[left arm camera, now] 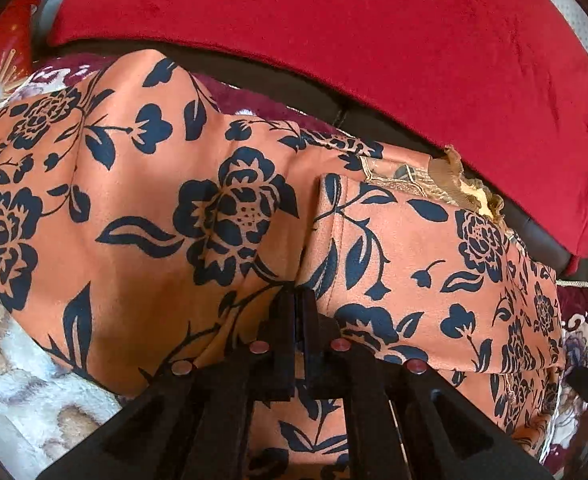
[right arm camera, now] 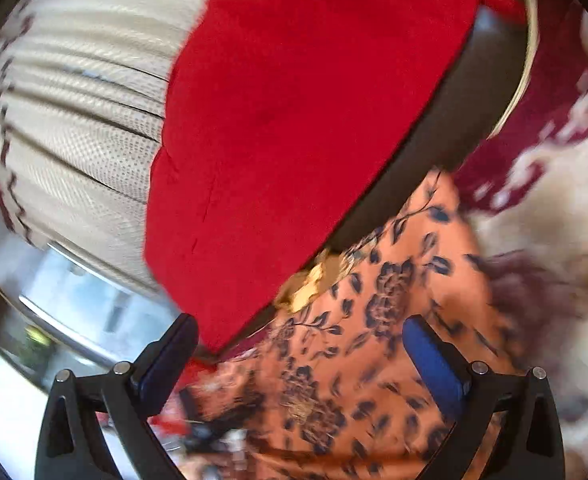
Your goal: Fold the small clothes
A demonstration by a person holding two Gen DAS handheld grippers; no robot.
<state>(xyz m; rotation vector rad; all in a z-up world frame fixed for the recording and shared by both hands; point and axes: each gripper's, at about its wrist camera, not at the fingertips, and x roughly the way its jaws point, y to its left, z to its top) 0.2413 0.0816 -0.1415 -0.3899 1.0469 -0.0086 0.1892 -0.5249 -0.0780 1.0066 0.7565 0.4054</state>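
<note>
Orange floral garment (left arm camera: 142,184), printed with dark blue flowers and leaves, lies spread over a plush patterned blanket (left arm camera: 18,392) in front of a red cushion (left arm camera: 334,40). Left wrist view: the left gripper (left arm camera: 296,300) has its two black fingers pressed together on a raised fold of the garment, pinching the cloth near its middle; a folded-over panel with a stitched hem lies just right of the pinch, and a gold-brown frilled trim (left arm camera: 466,188) shows at the garment's far edge, beside the cushion. Right wrist view, blurred: the right gripper (right arm camera: 302,356) is spread wide and grips nothing, its blue-padded fingers (right arm camera: 434,360) above the garment (right arm camera: 374,320). The red cushion (right arm camera: 294,100) fills the centre, with a cream pleated curtain (right arm camera: 82,100) to the left and the blanket (right arm camera: 554,200) to the right.
</note>
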